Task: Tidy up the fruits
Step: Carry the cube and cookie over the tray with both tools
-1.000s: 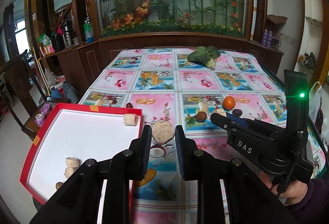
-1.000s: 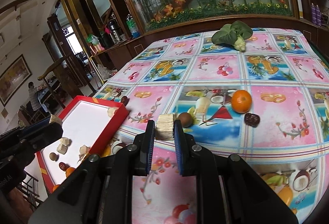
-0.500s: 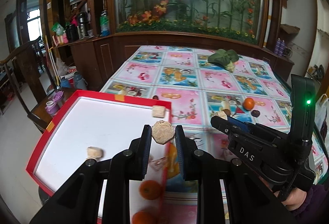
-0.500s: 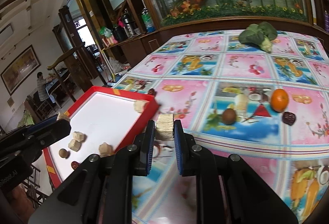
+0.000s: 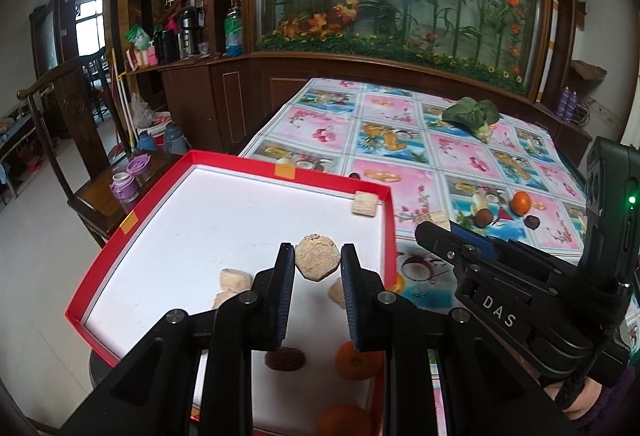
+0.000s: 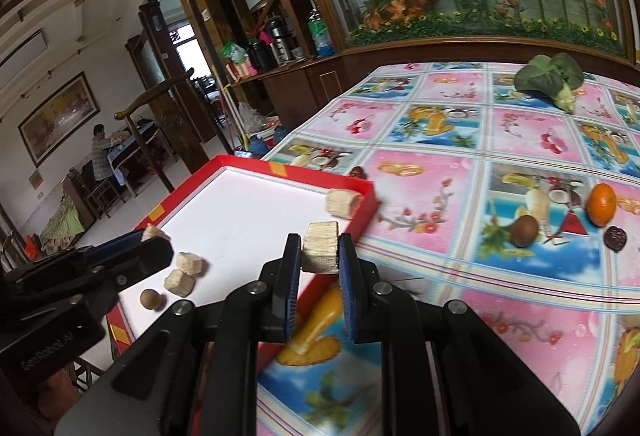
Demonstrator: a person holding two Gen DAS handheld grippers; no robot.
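My left gripper (image 5: 317,263) is shut on a round tan crumbly piece (image 5: 317,262) and hangs over the white floor of the red-rimmed tray (image 5: 248,163). My right gripper (image 6: 319,252) is shut on a pale square block (image 6: 320,251), just above the tray's right rim (image 6: 362,218). Tan chunks (image 5: 232,282), a dark date (image 5: 285,360) and oranges (image 5: 358,360) lie in the tray. An orange (image 6: 601,204), a brown round fruit (image 6: 525,230) and a dark date (image 6: 615,238) lie on the fruit-print tablecloth (image 6: 472,163).
A leafy green vegetable (image 5: 474,115) lies at the table's far end. A date (image 6: 357,171) lies behind the tray's far rim. A wooden chair (image 5: 72,139) with small purple containers (image 5: 125,187) stands left of the table. A person sits far off at the left (image 6: 98,151).
Both grippers have swung left with their pieces. The left one went from the tray's right rim to over its floor; the right one went from over the tablecloth to the tray's rim.
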